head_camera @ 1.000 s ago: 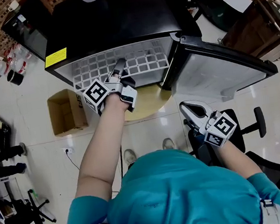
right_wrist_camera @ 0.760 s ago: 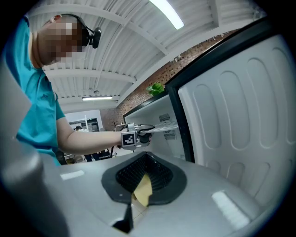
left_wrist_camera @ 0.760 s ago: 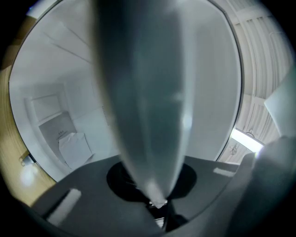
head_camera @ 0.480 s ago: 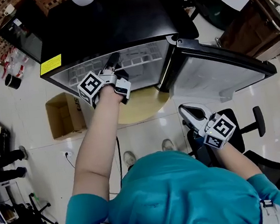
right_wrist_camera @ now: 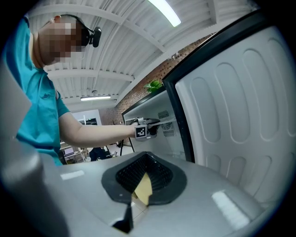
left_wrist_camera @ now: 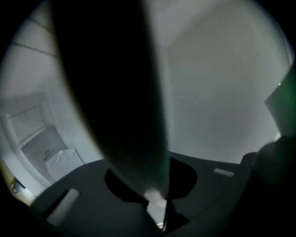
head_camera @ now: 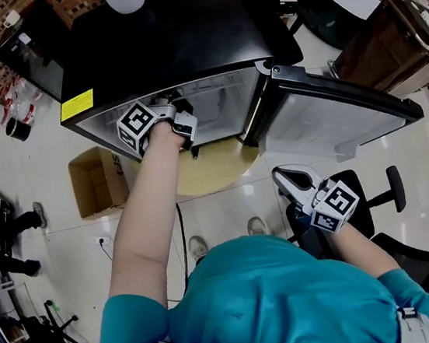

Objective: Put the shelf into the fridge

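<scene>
Left claw is reached into the open fridge, with its marker cube just outside the mouth. In the left gripper view the two plates meet at the bottom and a dark, blurred bar rises from the pinch. I read that as the front edge of the shelf, so the claw is clenched on it, though the blur keeps me from being sure. Right claw hangs low at my side, well apart from the fridge. Its plates are together with nothing between them; only floor shows through the cutout.

Where the shelf is: nearly all of it is inside the cabinet, under the black top. The head view shows only a faint pale grid in the lit interior, right of the left claw.

Step in hand, as I judge it: seating the shelf on its side ledges. To do it well — keep it level and push straight back along the fridge's depth, with no twist at the wrist, so both side edges ride together. Stop when the back edge meets the rear wall, then release and draw the claw straight out. The door stands wide to the right, away from the arm.

Orientation: the shelf lies flat, long axis side to side across the opening. The gripped front edge faces me and the far edge faces the rear wall. The ledges are hidden — I can't tell whether either side is seated.
</scene>
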